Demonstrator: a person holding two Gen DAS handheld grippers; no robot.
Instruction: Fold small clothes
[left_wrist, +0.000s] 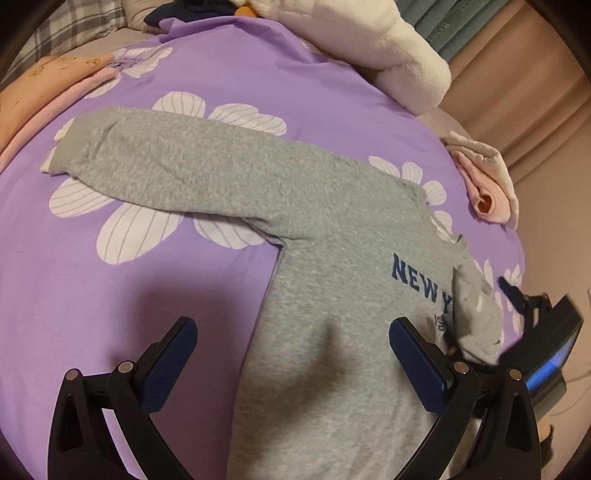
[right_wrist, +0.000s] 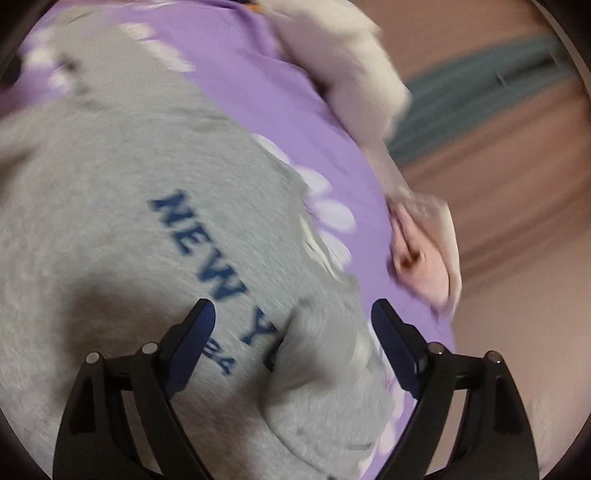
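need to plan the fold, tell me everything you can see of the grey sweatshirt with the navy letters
The grey fleecy sweatshirt lies face up on the purple flowered bedspread. Navy "NEW Y" print shows on its chest. One long sleeve with a ribbed cuff stretches out flat; the other is folded in over the lettering. Both the left gripper and right gripper are open above it.

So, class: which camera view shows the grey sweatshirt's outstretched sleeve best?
The left wrist view: the sleeve lies flat and sharp, from cuff to shoulder, across the purple bedspread. The right wrist view is motion-blurred and shows mostly the sweatshirt's chest, with that sleeve cut off at the frame edge.
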